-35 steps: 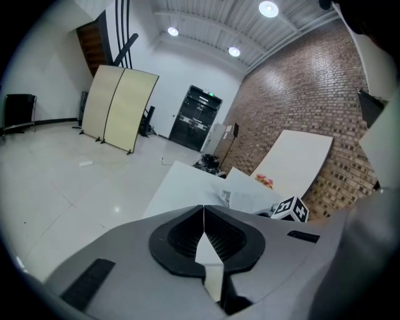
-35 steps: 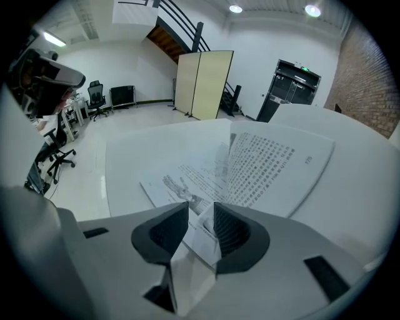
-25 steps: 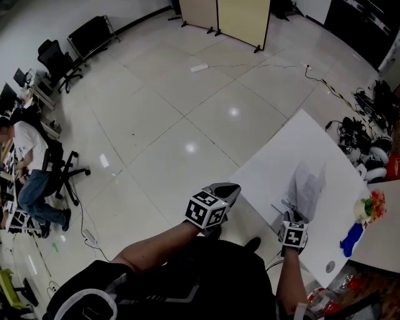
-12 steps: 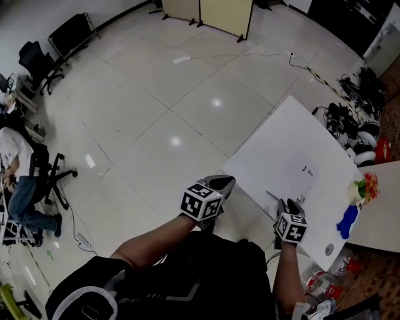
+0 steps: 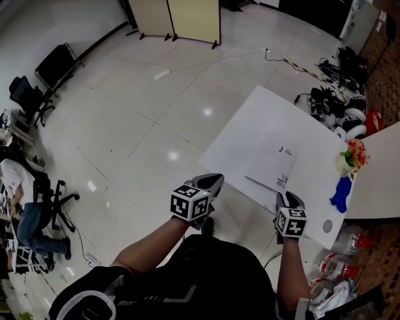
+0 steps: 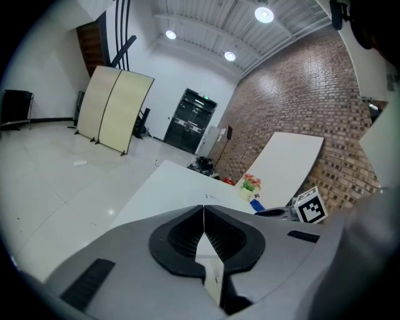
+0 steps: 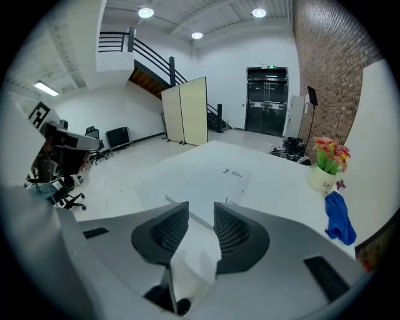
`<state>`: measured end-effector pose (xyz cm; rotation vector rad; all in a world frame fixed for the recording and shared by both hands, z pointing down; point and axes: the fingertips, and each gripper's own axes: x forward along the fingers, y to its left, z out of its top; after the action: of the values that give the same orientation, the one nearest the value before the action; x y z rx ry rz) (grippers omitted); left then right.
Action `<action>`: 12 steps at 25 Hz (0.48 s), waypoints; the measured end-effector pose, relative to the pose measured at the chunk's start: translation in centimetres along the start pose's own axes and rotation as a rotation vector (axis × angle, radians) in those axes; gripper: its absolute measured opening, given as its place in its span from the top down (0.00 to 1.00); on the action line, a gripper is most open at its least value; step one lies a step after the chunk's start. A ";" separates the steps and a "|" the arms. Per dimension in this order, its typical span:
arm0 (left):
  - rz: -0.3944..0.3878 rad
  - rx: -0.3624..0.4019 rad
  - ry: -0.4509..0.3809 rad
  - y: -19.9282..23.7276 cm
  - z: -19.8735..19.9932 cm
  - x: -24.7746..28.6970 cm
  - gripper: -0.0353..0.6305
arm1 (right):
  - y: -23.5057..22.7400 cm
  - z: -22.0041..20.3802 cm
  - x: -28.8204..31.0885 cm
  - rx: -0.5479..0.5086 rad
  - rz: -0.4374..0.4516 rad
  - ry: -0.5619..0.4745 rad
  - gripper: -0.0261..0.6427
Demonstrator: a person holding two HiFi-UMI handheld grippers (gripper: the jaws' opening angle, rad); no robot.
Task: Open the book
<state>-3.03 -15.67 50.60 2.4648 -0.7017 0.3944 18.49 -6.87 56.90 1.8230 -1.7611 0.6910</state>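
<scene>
Our right gripper (image 5: pixel 288 199) has jaws apart, empty; the left gripper (image 5: pixel 208 182) has them closed on nothing. We should pinch just the cover edge of the book (image 5: pixel 273 164), lifting slowly.

Round ceiling lamps (image 7: pixel 145 12) light the room brightly and evenly. Glare spots dot the glossy floor (image 5: pixel 207 112); fisheye edges curve, corners black.

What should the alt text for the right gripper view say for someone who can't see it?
The right gripper has its two grey jaws apart and empty, aimed at a white book lying flat on a white table. To the right are a pot of flowers and a blue cloth, before a brick wall; a folding screen stands behind.
</scene>
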 end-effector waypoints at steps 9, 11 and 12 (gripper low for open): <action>0.042 0.021 0.007 -2.6 -1.2 -0.2 0.94 | 0.1 -0.3 0.9 -0.216 0.054 0.032 0.83; 0.052 0.027 0.001 -1.6 -1.1 -0.8 0.94 | 1.3 -0.3 2.3 -0.287 0.061 0.058 0.83; 0.057 0.026 -0.004 -1.1 -0.9 -1.1 0.94 | 2.0 -0.2 3.0 -0.338 0.067 0.072 0.83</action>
<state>-3.47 -13.95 50.43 2.4748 -0.7747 0.4224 16.58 -9.01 59.06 1.5016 -1.7743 0.4450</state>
